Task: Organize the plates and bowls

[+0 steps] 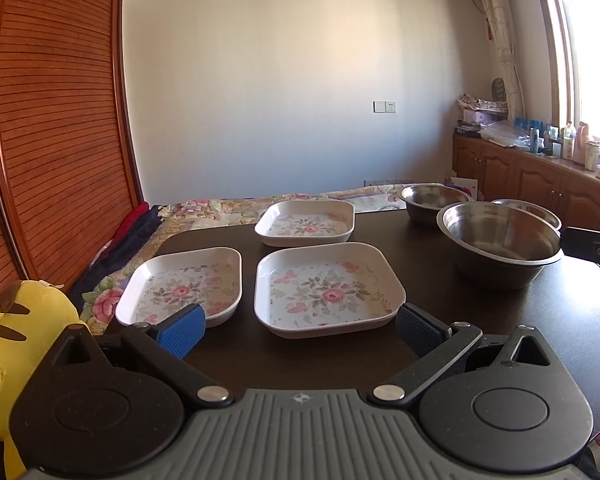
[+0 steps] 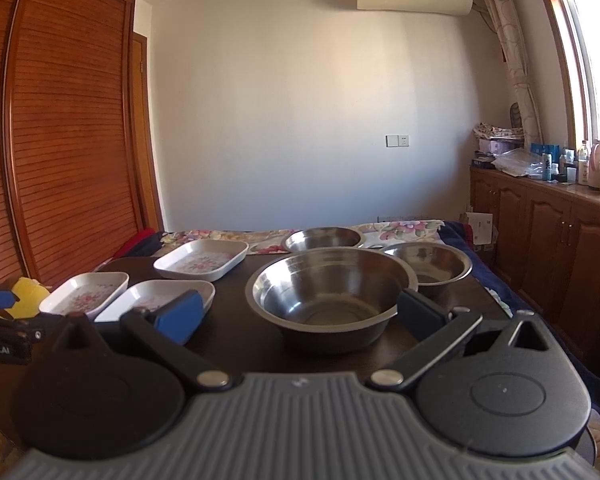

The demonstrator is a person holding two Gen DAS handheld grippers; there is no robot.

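Three square floral plates lie on the dark table (image 1: 500, 328): a near one (image 1: 328, 288), a left one (image 1: 184, 284) and a far one (image 1: 306, 222). Three steel bowls stand to the right: a large near one (image 1: 500, 240), a far one (image 1: 432, 200) and a small one (image 1: 528, 210) behind it. My left gripper (image 1: 300, 330) is open and empty just in front of the near plate. My right gripper (image 2: 300, 316) is open and empty in front of the large bowl (image 2: 332, 292). The right wrist view also shows the plates (image 2: 200, 258) at left and the other bowls (image 2: 324, 240), (image 2: 432, 266).
A yellow plush toy (image 1: 16, 344) sits at the table's left. A floral bedspread (image 1: 204, 212) lies behind the table. A slatted wooden wardrobe (image 1: 56, 120) stands at left. Wooden cabinets (image 2: 552, 232) with bottles run along the right wall.
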